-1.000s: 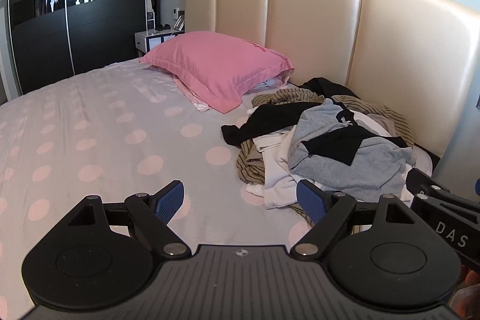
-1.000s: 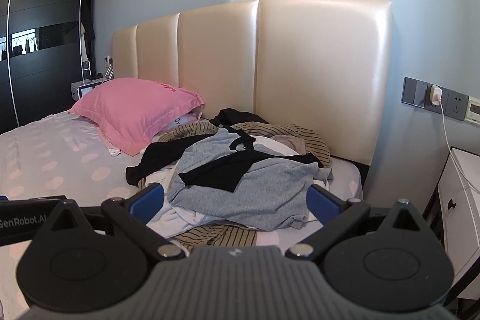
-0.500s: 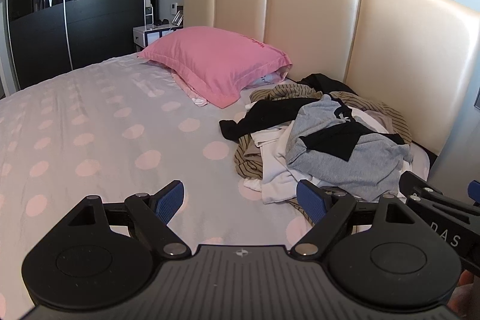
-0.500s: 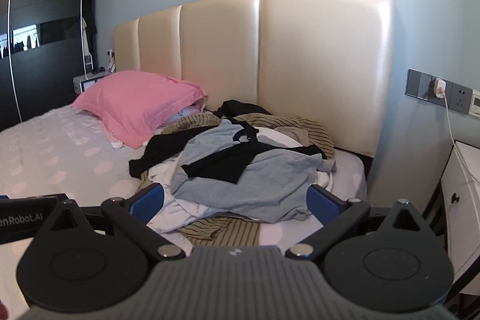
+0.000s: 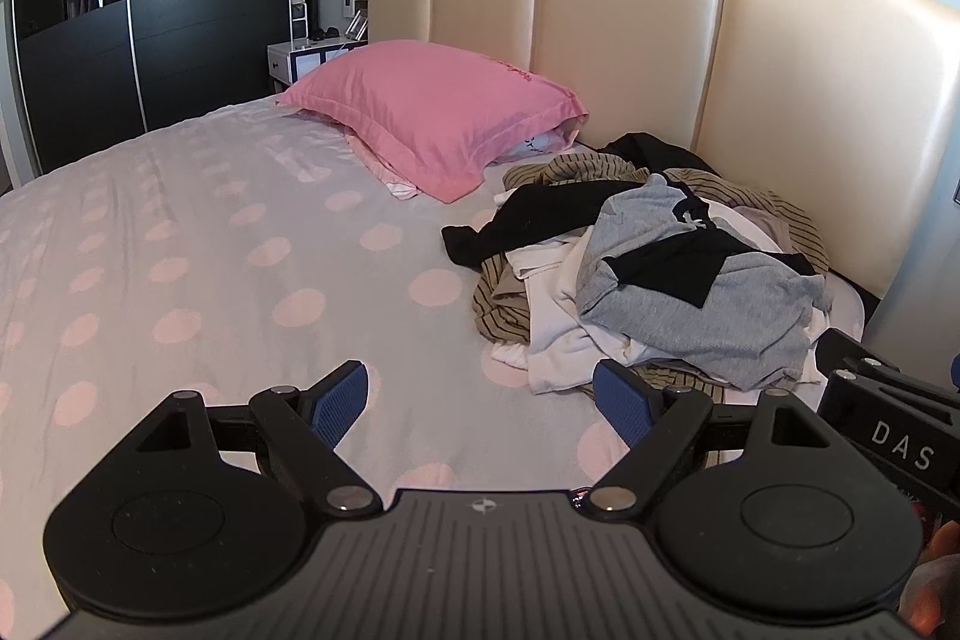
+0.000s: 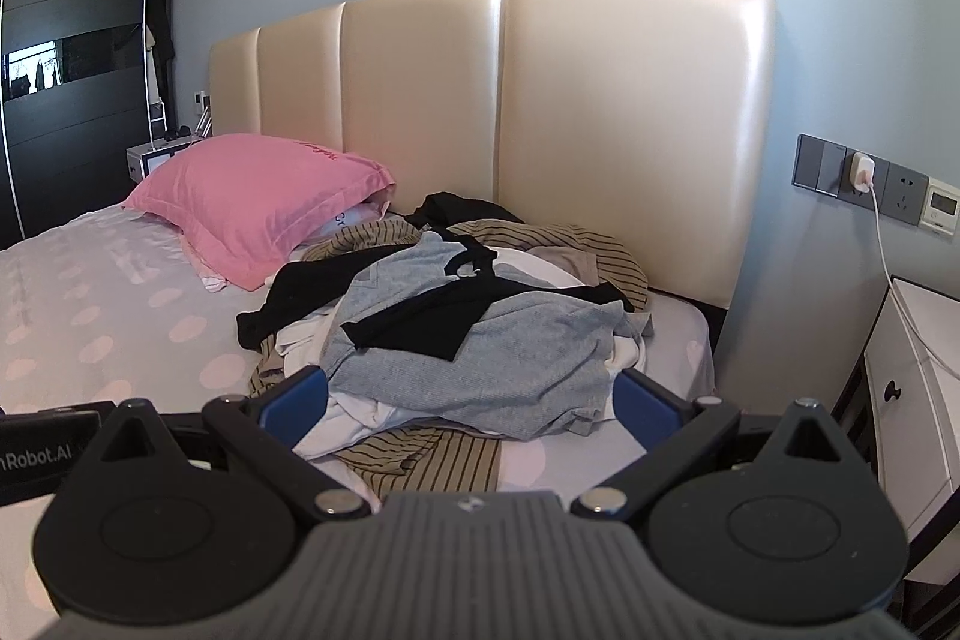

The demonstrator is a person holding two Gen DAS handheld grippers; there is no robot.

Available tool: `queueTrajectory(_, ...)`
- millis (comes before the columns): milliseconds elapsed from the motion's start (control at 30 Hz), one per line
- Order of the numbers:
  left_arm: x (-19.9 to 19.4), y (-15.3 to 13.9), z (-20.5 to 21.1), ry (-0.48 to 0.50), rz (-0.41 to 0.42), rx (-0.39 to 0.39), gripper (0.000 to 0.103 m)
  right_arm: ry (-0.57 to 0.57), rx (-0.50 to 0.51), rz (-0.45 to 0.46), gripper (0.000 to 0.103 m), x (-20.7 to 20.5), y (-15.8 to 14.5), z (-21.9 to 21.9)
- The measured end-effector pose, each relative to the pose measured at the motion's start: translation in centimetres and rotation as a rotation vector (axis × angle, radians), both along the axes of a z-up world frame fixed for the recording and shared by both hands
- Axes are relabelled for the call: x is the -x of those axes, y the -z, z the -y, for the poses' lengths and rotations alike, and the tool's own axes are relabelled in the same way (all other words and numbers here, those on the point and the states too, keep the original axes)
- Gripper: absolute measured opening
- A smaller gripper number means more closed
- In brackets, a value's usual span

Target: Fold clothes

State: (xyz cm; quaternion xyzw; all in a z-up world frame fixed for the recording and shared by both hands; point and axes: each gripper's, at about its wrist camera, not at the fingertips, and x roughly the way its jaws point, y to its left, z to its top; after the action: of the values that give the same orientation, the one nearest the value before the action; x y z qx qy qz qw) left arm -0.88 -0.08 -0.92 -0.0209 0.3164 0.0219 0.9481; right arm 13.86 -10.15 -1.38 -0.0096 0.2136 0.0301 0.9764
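Note:
A pile of clothes [image 5: 654,268] lies on the bed near the headboard: a grey garment [image 5: 720,316] on top, with black, white and striped brown pieces under it. It also shows in the right wrist view [image 6: 456,334], with the grey garment [image 6: 516,352] uppermost. My left gripper [image 5: 483,400] is open and empty, above the bed to the left of the pile. My right gripper [image 6: 471,403] is open and empty, just in front of the pile's near edge. Its body shows at the right of the left wrist view [image 5: 888,430].
A pink pillow [image 5: 438,112] lies left of the pile against the cream headboard [image 5: 630,40]. The bed sheet [image 5: 180,250] is pale with pink dots. A white bedside cabinet [image 6: 918,400] stands right of the bed, with a charger cable [image 6: 888,250] hanging from the wall sockets. Dark wardrobe doors [image 5: 120,10] stand far left.
Both grippers have moved closer to the pile of clothes. The pile sits lower and larger in both views. Both stay open.

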Motion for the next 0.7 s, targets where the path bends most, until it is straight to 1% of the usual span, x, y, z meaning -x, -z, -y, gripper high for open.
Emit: queueTrajectory(700, 0.15, 0.10, 0.07, 0.001, -0.018, -0.005, 0.082, -0.001, 0.013, -0.007, 0.102, -0.23, 0.24, -0.05)
